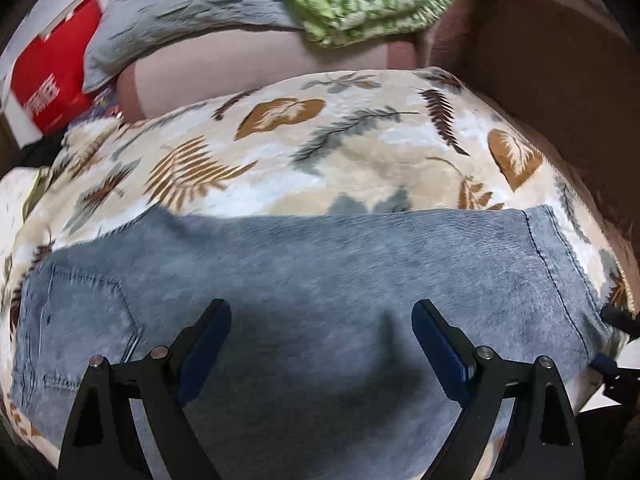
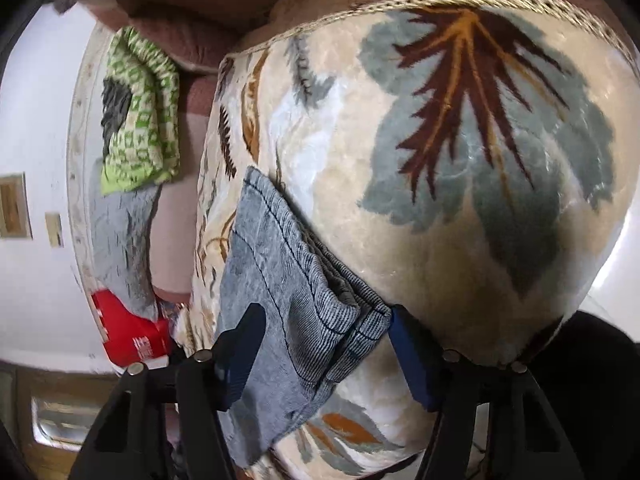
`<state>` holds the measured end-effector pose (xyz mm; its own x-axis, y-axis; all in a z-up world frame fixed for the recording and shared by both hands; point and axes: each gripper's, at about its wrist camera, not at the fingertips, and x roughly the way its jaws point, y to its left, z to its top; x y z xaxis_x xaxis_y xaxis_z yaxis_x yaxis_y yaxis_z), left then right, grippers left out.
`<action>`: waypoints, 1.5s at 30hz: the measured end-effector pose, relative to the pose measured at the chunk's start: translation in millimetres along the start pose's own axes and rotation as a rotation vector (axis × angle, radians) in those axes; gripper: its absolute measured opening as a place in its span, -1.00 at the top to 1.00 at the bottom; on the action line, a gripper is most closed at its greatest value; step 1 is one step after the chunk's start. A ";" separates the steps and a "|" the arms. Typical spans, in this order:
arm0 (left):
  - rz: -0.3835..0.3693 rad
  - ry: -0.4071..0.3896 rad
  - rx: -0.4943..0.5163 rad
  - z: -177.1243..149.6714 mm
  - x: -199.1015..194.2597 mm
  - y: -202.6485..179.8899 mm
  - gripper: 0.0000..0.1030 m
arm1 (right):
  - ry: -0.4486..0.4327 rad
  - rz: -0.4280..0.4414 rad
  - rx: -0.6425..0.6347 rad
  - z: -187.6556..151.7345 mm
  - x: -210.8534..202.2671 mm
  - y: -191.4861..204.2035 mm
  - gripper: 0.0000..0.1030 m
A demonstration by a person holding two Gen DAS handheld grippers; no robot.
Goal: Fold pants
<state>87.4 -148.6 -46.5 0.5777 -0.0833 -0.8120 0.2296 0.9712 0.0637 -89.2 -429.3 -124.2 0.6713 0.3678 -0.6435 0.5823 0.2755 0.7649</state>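
Light blue jeans (image 1: 312,280) lie folded flat on a leaf-patterned blanket (image 1: 320,160), back pocket at the left, hemmed leg ends at the right. My left gripper (image 1: 320,320) is open and empty, just above the middle of the jeans. In the right wrist view the stacked leg hems (image 2: 296,280) lie between the fingers of my right gripper (image 2: 324,328). It is open, with the jaws standing on either side of the hem edge and not closed on it. The right gripper's tip shows at the right edge of the left wrist view (image 1: 618,316).
A grey pillow (image 1: 180,12) and a green patterned cloth (image 1: 360,0) lie at the back of the bed. A red and white box (image 1: 52,72) stands at the back left. A brown headboard or wall (image 1: 540,60) is at the right. The blanket's corded edge (image 2: 440,0) is close ahead of the right gripper.
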 end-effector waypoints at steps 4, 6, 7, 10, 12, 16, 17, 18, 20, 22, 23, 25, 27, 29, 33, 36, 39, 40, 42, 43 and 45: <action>0.109 0.114 0.145 -7.8 38.8 -20.2 -0.80 | 0.001 -0.068 -0.050 -0.1 0.0 2.0 0.24; 0.118 0.076 0.197 -11.2 37.9 -23.9 -0.81 | 0.002 -0.094 -0.083 -1.5 1.0 6.6 0.24; 0.122 0.075 0.209 -9.8 32.6 -23.9 -0.81 | 0.005 -0.113 -0.100 -1.8 1.9 9.8 0.23; 0.074 0.039 0.191 -7.4 9.2 -16.6 -0.80 | 0.002 -0.074 -0.074 -2.4 0.8 12.7 -0.19; 0.088 -0.009 0.176 -10.9 -6.3 -6.4 -0.80 | 0.002 -0.071 -0.074 -2.3 1.2 16.2 -0.27; 0.156 0.089 0.230 -27.5 21.8 -1.2 -0.80 | 0.004 -0.107 -0.113 -2.5 6.5 23.2 -0.27; 0.156 0.074 0.246 -32.6 28.0 -2.6 -0.82 | 0.001 -0.127 -0.126 -2.5 6.8 25.9 -0.04; 0.163 0.044 0.251 -34.0 25.7 -3.7 -0.83 | -0.002 -0.153 -0.143 -2.1 6.9 29.0 0.38; 0.183 0.039 0.270 -33.1 21.8 -7.0 -0.83 | 0.005 -0.170 -0.177 -1.2 6.7 37.1 0.44; 0.168 0.048 0.268 -31.6 22.1 -4.7 -0.83 | -0.019 -0.195 -0.240 -4.1 3.3 54.4 0.46; 0.147 0.055 0.248 -30.3 22.5 -1.1 -0.83 | -0.039 -0.205 -0.280 -7.1 -0.1 68.8 0.46; 0.077 0.075 0.183 -27.8 23.0 12.6 -0.83 | -0.087 -0.228 -0.389 -16.8 -6.9 105.0 0.47; 0.008 0.077 0.104 -26.1 15.5 33.9 -0.81 | -0.136 -0.239 -0.531 -35.4 -12.0 151.1 0.47; -0.009 0.037 0.037 -28.1 2.5 51.5 -0.81 | -0.181 -0.244 -0.696 -65.8 -12.7 199.3 0.47; 0.014 -0.054 -0.148 -45.1 -39.3 125.8 -0.81 | -0.188 -0.205 -1.029 -156.5 9.7 272.0 0.47; 0.081 -0.079 -0.270 -63.2 -58.8 179.1 -0.81 | -0.083 -0.176 -1.184 -227.4 51.9 278.0 0.45; 0.154 -0.079 -0.357 -80.9 -72.1 222.2 -0.81 | 0.114 -0.164 -1.196 -264.8 122.3 245.8 -0.04; 0.166 -0.069 -0.367 -84.3 -74.9 230.4 -0.81 | 0.198 -0.174 -1.176 -268.9 145.2 230.3 -0.31; 0.170 -0.070 -0.365 -86.1 -80.2 236.2 -0.81 | 0.253 -0.165 -1.104 -265.9 156.5 211.0 -0.33; 0.172 -0.083 -0.362 -84.5 -84.1 234.8 -0.81 | 0.234 -0.114 -1.081 -260.8 146.6 207.9 -0.34; 0.129 -0.102 -0.353 -74.0 -87.6 222.5 -0.81 | 0.252 -0.037 -0.992 -239.3 124.8 206.5 -0.39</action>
<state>29.9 91.3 -4.2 0.6631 0.0402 -0.7474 -0.1238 0.9907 -0.0566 5.0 -114.0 -39.5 0.4782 0.4884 -0.7299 -0.1175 0.8592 0.4980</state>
